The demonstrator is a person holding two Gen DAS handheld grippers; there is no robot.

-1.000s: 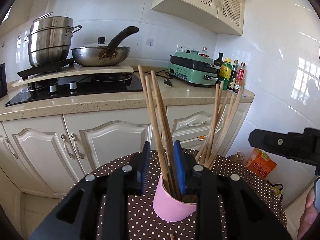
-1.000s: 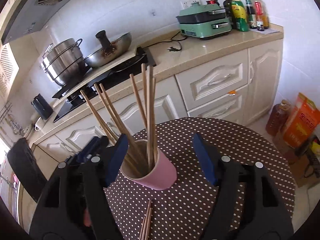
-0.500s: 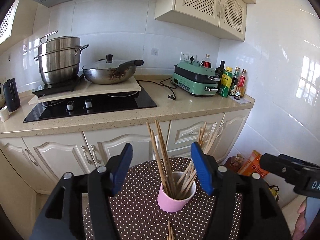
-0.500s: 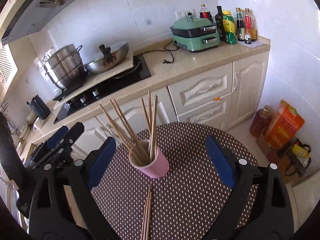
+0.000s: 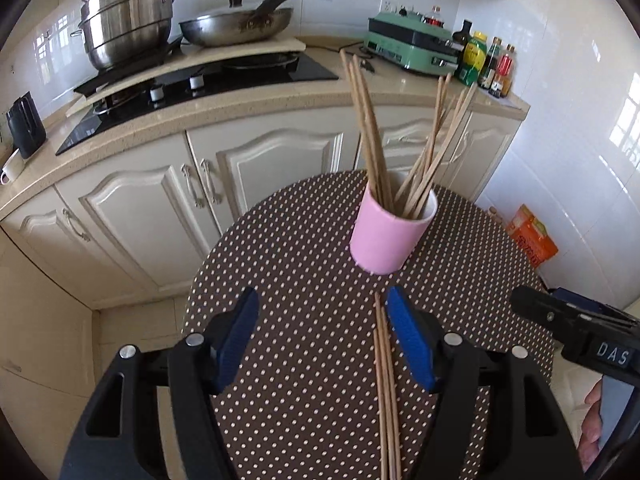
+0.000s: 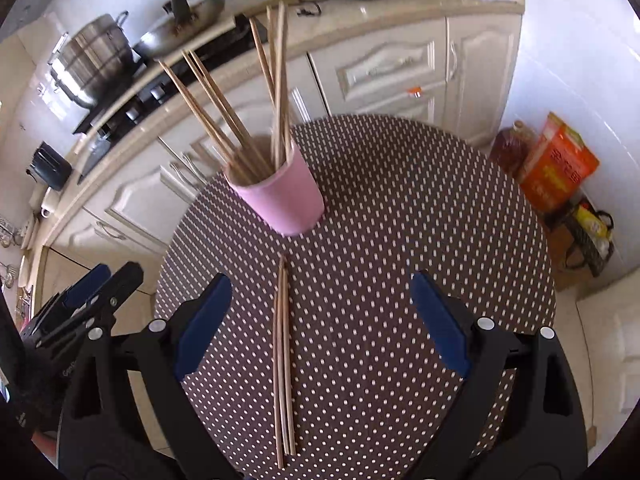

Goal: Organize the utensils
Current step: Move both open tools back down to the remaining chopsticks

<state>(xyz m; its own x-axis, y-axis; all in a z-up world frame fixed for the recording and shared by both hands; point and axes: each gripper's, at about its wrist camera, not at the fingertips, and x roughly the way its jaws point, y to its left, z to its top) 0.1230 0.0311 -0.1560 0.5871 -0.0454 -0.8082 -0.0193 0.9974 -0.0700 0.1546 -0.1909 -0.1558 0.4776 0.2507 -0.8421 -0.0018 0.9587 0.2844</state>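
chopsticks [image 6: 283, 356] lie in a loose bundle flat on the dotted round surface [image 6: 400, 208], their far tips pointing toward the pink cup [image 6: 286, 200], which stands a little beyond them and already holds a fan of upright chopsticks [image 5: 376, 136]. the bundle on the cloth looks like the part of the job not yet done.

the left gripper [image 5: 322, 340] hovers over the near half of the surface with its blue fingers [image 5: 236, 336] parted, having just been opening; nothing is between them, and the bundle lies just beside the inner face of the right-hand finger, not inside the gap. the right gripper [image 6: 322, 324] stands spread very wide, also just opened, gripping nothing; in its view the bundle lies on the cloth below the gap, nearer the left-hand finger.

judging from this, the step in hand is picking up the lying sticks. to do it well, one gripper should centre over the bundle around mid-length so the sticks do not tip, come down until the fingers straddle all of them, and close slowly so none rolls out sideways. thin round sticks on cloth are likely to slip or splay, so a squeeze across the whole bundle seems safer than pinching one edge. once lifted, the tips should be steered down into the open side of the cup, clear of the leaning sticks, so it is not knocked over.
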